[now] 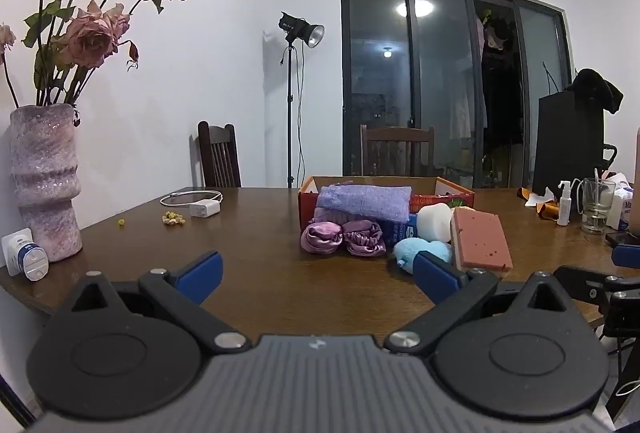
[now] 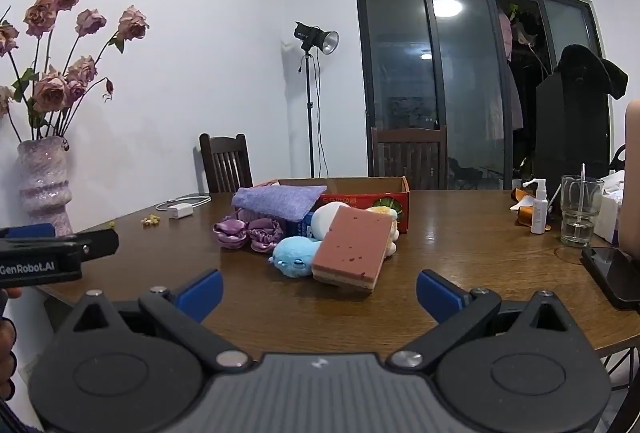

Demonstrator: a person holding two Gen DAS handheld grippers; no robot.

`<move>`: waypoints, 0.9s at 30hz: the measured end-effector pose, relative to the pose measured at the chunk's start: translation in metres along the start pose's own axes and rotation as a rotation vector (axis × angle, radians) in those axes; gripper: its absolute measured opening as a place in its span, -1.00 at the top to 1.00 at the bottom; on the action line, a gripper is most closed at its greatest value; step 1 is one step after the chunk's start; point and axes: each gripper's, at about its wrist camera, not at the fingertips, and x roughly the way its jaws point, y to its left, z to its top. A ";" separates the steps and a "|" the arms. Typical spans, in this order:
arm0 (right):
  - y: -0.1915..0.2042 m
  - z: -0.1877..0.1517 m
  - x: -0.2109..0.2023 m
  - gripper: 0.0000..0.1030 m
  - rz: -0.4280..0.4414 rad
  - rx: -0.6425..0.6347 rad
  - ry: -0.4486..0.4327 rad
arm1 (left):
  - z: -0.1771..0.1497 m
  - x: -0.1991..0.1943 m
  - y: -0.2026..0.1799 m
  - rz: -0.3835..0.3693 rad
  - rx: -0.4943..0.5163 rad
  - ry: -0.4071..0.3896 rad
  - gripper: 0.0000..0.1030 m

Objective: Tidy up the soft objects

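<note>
From the left wrist view, the left gripper (image 1: pixel 318 275) hangs over the brown wooden table (image 1: pixel 248 233) with its blue-padded jaws spread wide and nothing between them. Ahead lies the heap of soft things: a folded lilac knitted cloth (image 1: pixel 365 202) draped on the near wall of an open red cardboard box (image 1: pixel 444 195), two shiny purple satin scrunchies (image 1: pixel 343 238) below it, a white foam cylinder (image 1: pixel 434 220), a pale blue plush toy (image 1: pixel 416 251) and a pink rectangular sponge block (image 1: pixel 480 240) leaning at the right. This view alone shows a white plug adapter (image 1: pixel 25 253) beside the mottled pink ceramic vase (image 1: pixel 45 181).

The right wrist view has the right gripper (image 2: pixel 319 292) equally agape and empty (its pads well short of the sponge block). Only here appears a yellow-and-cream plush toy (image 2: pixel 389 223) behind the sponge, and the left gripper's black side at the left edge.
</note>
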 end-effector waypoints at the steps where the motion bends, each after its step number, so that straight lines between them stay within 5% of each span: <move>1: 0.000 0.000 0.000 -1.00 0.001 0.000 0.000 | 0.000 0.000 0.000 0.000 0.000 0.001 -1.00; 27: 0.001 -0.001 -0.001 -1.00 0.003 -0.006 -0.009 | 0.000 0.000 -0.001 0.001 0.004 -0.001 -1.00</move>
